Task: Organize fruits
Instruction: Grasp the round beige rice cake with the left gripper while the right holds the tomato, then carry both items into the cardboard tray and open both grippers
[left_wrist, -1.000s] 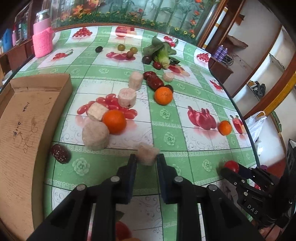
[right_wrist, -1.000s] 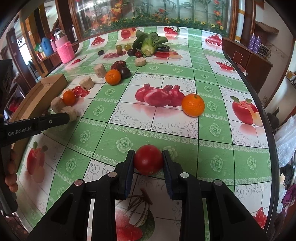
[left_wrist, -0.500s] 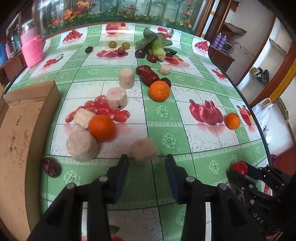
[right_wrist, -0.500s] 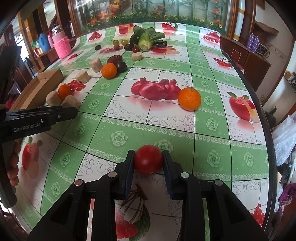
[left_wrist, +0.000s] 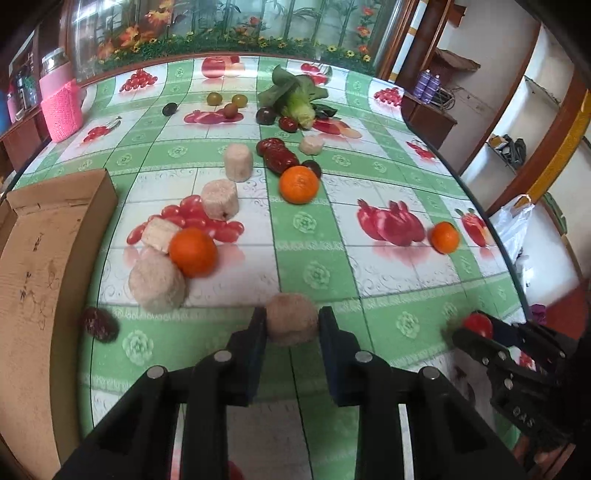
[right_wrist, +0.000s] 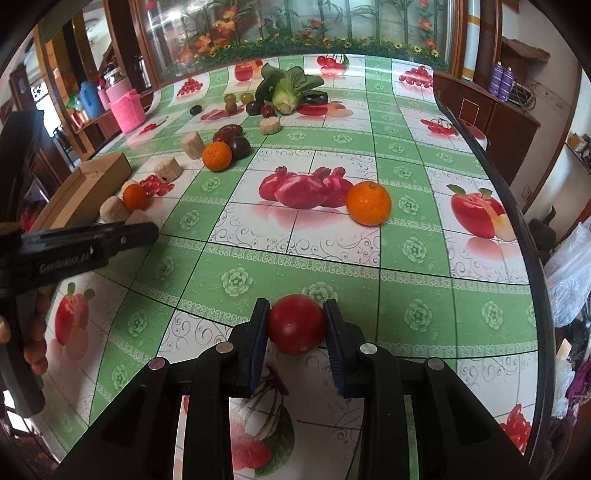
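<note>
My left gripper (left_wrist: 291, 323) had just been closing, and its jaws were now pinched on a pale pinkish-beige round fibrous chunk (left_wrist: 291, 324), held at the fingertips just above the green-and-white fruit-print tablecloth (left_wrist: 317, 236). My right gripper (right_wrist: 295, 325) was clamped on a small glossy red tomato (right_wrist: 296, 324), also at the very tips. What mattered, as I judged it, was the way to the flat brown cardboard box (left_wrist: 44, 258) — from my left claw it lay at about nine o'clock, close by along the table's edge, its long side running from six toward twelve. Between them sat a dark wrinkled red date (left_wrist: 99, 324) and a larger beige round chunk (left_wrist: 157, 282) touching a bright orange mandarin (left_wrist: 193, 252) at ten o'clock. My left hand was clearly the nearer one; the right, with its tomato, stood well apart at three o'clock.
</note>
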